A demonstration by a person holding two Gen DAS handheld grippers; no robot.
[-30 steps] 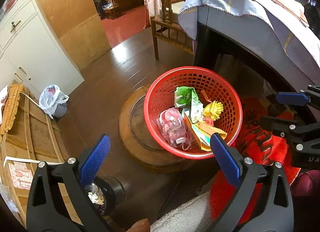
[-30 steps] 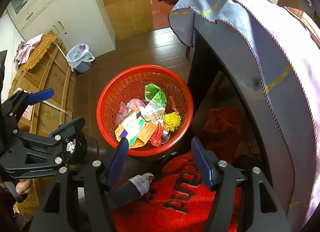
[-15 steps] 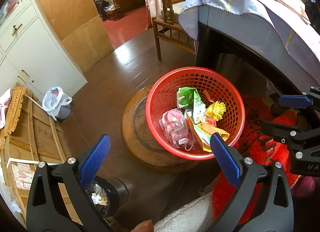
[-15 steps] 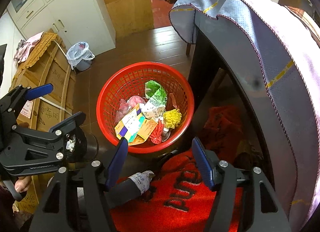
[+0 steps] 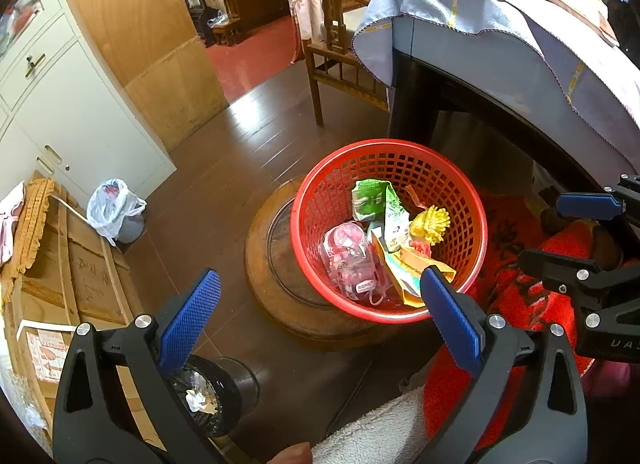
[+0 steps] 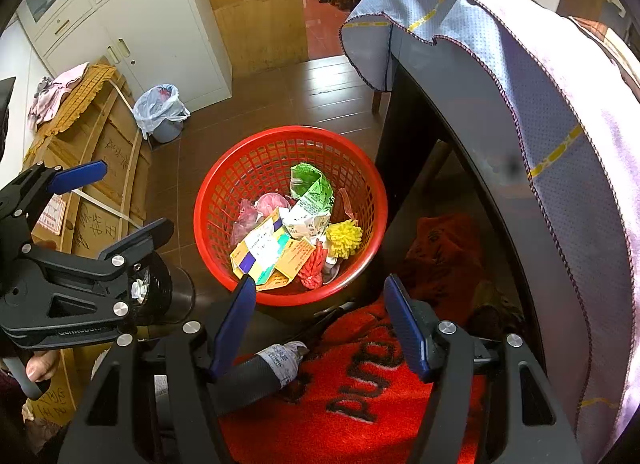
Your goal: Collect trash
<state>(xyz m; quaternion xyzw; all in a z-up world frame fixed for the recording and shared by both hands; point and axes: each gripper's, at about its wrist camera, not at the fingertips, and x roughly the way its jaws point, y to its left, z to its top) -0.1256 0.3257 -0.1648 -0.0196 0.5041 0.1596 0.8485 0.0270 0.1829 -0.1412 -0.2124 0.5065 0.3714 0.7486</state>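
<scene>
A dark wooden floor [image 5: 240, 151] beside a cloth-draped table [image 6: 500, 75] carries the red basket [image 6: 224, 199] of trash [image 6: 276, 240] — apparently on a round wooden stand [image 5: 264, 260]. Both the left gripper [image 5: 320, 312] and right gripper [image 6: 320, 324] hover above it — jaws wide apart, empty.

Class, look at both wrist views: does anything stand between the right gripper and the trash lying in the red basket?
Nothing visible does. The right gripper hangs open and empty above the near rim of the red basket, and the trash lies uncovered in the basket's open top.
</scene>
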